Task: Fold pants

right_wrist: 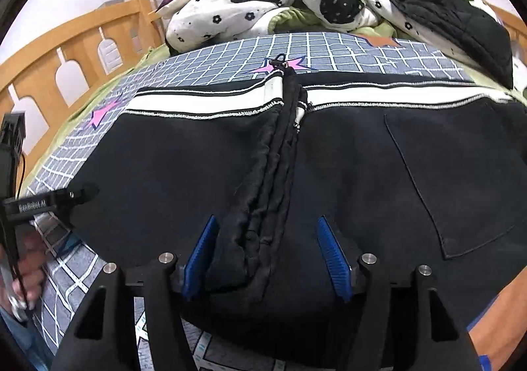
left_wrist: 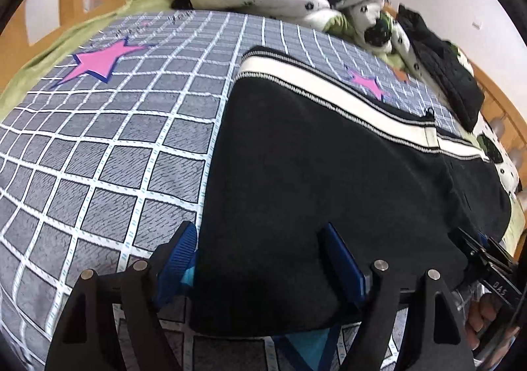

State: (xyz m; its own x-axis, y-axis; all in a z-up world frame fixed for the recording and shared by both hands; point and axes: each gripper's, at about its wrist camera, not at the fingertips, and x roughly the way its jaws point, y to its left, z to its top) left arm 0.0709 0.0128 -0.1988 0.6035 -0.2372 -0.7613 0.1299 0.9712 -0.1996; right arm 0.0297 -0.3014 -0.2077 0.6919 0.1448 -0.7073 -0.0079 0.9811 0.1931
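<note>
Black pants [left_wrist: 313, 173] with a white side stripe [left_wrist: 329, 87] lie flat on the checked bedspread [left_wrist: 98, 147]. My left gripper [left_wrist: 260, 252] is open, its blue pads astride the near left edge of the pants. In the right wrist view the pants [right_wrist: 362, 173] show a bunched middle ridge [right_wrist: 263, 206] and a back pocket [right_wrist: 461, 189]. My right gripper [right_wrist: 266, 245] is open, its pads either side of the ridge's near end. Each gripper shows in the other's view: the right one in the left wrist view [left_wrist: 487, 259], the left one in the right wrist view [right_wrist: 49, 203].
A rumpled white and black flowered quilt [right_wrist: 263, 5] and a black garment [right_wrist: 461, 18] are heaped at the far side of the bed. A wooden bed rail [right_wrist: 66, 54] runs along the left. Pink stars [left_wrist: 98, 61] mark the bedspread.
</note>
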